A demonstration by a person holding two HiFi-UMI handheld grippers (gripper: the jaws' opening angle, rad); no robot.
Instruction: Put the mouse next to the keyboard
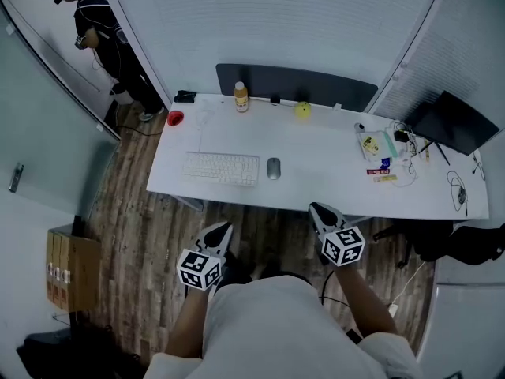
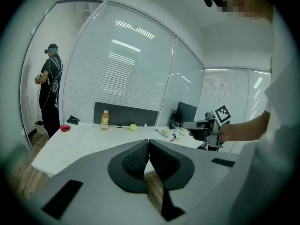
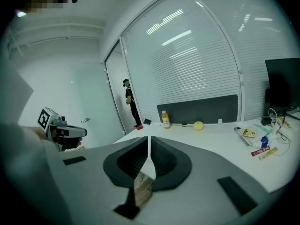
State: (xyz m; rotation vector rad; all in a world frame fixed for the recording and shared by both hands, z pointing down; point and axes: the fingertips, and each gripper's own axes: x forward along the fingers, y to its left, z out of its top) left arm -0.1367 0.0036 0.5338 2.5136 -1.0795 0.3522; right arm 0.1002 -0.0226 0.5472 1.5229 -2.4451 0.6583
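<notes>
White table (image 1: 331,160) is spread ahead of both sets of jaws, which are held short of its near edge, above a wooden floor (image 1: 134,204). The left gripper (image 1: 223,230) is seen with its jaws clenched, tip against tip, and nothing is caught between them; only floor planks and the table's edge are visible past the pads in the left gripper view. The right gripper (image 1: 316,210) is likewise pressed shut and empty, with a hairline slit left between its pads in the right gripper view.

The mouse (image 1: 273,168) is found on the table ahead of the jaws, between the lines of the two grippers and somewhat nearer the right one. It is untouched by either gripper. The keyboard (image 1: 222,168) lies ahead of the left jaws, and the mouse is placed just beside its right end, parted from it by a narrow gap.

Farther beyond the jaws, along the table's far edge, a bottle (image 1: 241,97) with an orange label is stood upright, with a yellow ball (image 1: 303,110) to its right and a red object (image 1: 175,118) near the far left corner. Small packets and cables (image 1: 387,152) are scattered ahead and to the right of the right jaws, beside a dark screen (image 1: 454,122). A cardboard box (image 1: 69,271) is set on the floor to the left of the left jaws. A person (image 1: 102,38) in dark clothing is seen standing well beyond and left of the left jaws.
</notes>
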